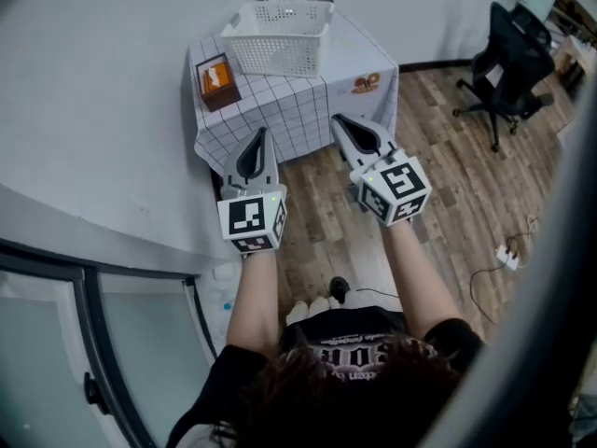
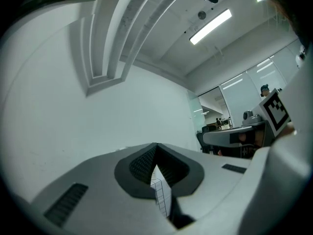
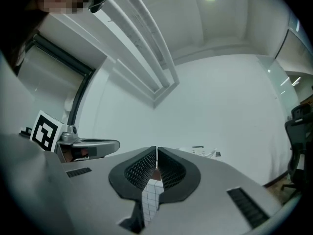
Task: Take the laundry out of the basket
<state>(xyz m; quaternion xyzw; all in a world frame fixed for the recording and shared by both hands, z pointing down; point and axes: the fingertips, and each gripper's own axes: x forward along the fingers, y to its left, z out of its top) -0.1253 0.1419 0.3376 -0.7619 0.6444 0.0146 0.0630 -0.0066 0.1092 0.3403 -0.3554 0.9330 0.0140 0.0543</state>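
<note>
A white slotted laundry basket [image 1: 280, 37] stands at the far side of a small table covered with a checked cloth [image 1: 289, 110]. No clothing shows in it from this angle. My left gripper [image 1: 264, 133] and right gripper [image 1: 339, 119] are held side by side in front of the table, short of the basket, both pointing at it. Both are shut with nothing between the jaws. In the left gripper view the left gripper [image 2: 155, 147] has its pads together, with checked cloth [image 2: 162, 196] showing below. The right gripper [image 3: 156, 151] looks the same in the right gripper view.
A brown and orange box [image 1: 216, 80] sits on the table's left corner. A black office chair [image 1: 508, 63] stands at the right on the wood floor, and a power strip [image 1: 508, 258] with a cable lies nearer. A glass partition [image 1: 56, 343] runs along the left.
</note>
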